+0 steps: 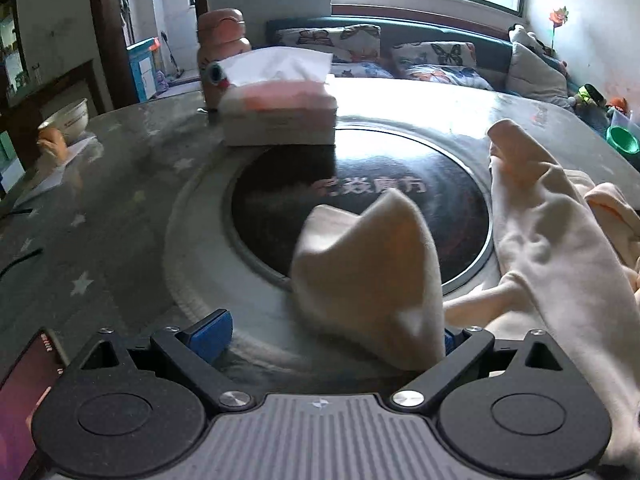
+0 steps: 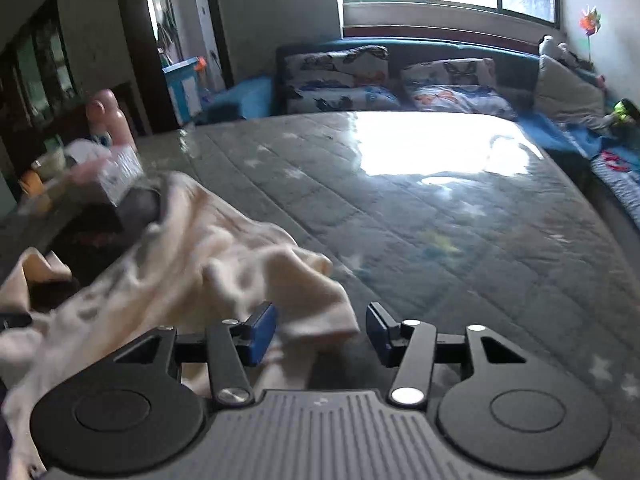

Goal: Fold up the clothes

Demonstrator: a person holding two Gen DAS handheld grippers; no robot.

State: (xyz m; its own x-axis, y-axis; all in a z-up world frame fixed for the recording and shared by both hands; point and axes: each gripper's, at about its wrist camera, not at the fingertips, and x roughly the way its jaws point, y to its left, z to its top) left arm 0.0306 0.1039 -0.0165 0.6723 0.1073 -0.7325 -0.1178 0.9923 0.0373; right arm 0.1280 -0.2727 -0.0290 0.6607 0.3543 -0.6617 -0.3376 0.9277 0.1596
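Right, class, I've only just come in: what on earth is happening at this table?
Someone is folding a cream garment on a table, with tongs in each hand. The left tongs are open, a raised fold of cloth draped over one finger. The right tongs are open too, a corner of the garment lying between the fingers. A tissue box stands behind. The garment is still crumpled.
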